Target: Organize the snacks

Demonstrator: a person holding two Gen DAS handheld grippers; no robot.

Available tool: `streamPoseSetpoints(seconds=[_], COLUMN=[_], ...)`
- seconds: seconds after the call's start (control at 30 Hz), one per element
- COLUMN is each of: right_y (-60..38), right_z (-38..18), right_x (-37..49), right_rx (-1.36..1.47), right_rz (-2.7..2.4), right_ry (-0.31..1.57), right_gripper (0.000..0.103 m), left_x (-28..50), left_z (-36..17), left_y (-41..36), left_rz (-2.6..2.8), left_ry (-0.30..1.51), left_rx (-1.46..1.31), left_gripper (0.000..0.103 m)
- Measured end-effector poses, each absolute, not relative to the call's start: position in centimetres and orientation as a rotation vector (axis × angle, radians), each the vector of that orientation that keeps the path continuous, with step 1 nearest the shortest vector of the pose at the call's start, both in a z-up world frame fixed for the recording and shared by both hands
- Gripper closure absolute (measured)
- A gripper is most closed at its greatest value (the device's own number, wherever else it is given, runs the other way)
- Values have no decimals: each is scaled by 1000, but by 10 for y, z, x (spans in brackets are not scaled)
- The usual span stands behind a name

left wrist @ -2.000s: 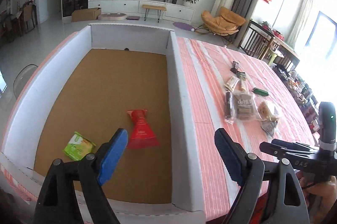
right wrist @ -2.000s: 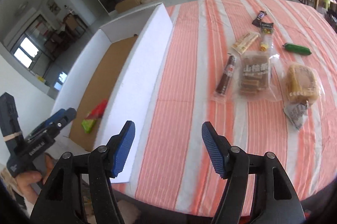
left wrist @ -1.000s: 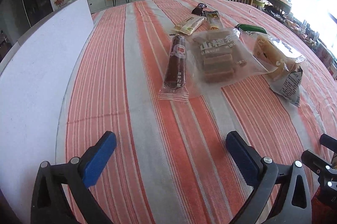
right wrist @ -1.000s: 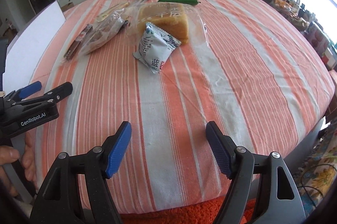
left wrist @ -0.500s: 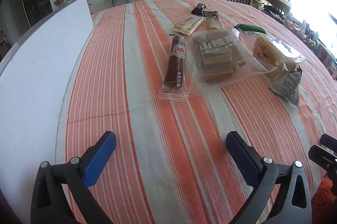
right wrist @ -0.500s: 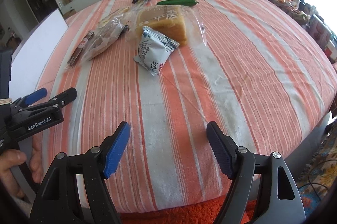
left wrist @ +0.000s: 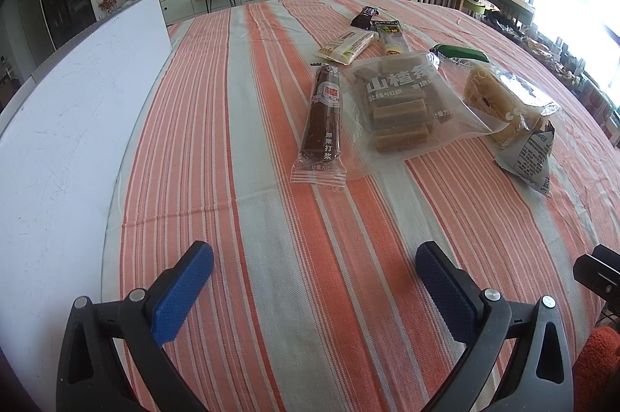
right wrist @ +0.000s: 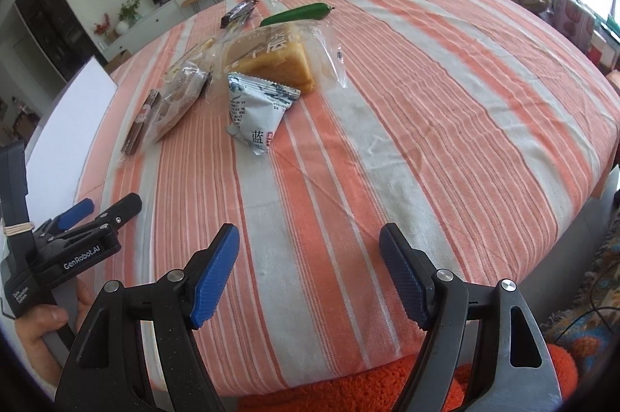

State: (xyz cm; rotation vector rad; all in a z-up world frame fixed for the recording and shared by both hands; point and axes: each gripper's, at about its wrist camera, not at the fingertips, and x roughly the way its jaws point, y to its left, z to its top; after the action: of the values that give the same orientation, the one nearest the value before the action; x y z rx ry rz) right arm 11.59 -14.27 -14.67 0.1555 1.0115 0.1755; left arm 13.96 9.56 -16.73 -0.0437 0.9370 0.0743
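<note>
Both grippers have swung away from the white-walled box (left wrist: pixel 77 125) where two snacks already lay, and now hang over the striped desk (left wrist: pixel 271 237), so the next pick looks about to begin. The left gripper (left wrist: pixel 314 280) is released, nothing between its pads; the right gripper (right wrist: pixel 310 272) is likewise spread wide and empty. Counting outward from the box, I see eight snacks left on the desk: one dark bar (left wrist: pixel 323 113), one clear bag of tan blocks (left wrist: pixel 403 109), one pale wrapper (left wrist: pixel 345 47), one yellow-tipped stick (left wrist: pixel 391 36), one small dark packet (left wrist: pixel 364 16), one green sausage (left wrist: pixel 463 52), one bagged cake (right wrist: pixel 271 59), and one grey pouch (right wrist: pixel 257 109) nearest the right gripper.
</note>
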Motion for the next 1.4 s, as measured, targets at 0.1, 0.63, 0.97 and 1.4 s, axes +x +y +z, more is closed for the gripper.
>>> streamPoseSetpoints(seconds=[0.1,0.63,0.97,1.4], right_y=[-140,-137,-94,-76], right_z=[-147,-146,-143,-156], right_x=[115,127,182,194], right_rx=[122,135,70,20], right_rz=[165,159,194,176], right_ry=[1021,1039,906,876], right_gripper=[25,26,27,26], left_x=[140,140,140,140], left_z=[-167,-168,-168,-168], left_y=[95,95,95,95], left_rz=[75,75,74,74], left_ry=[937,937,936,936], left_rx=[-44,-44,-44,-44], left_gripper=[0,0,0,0])
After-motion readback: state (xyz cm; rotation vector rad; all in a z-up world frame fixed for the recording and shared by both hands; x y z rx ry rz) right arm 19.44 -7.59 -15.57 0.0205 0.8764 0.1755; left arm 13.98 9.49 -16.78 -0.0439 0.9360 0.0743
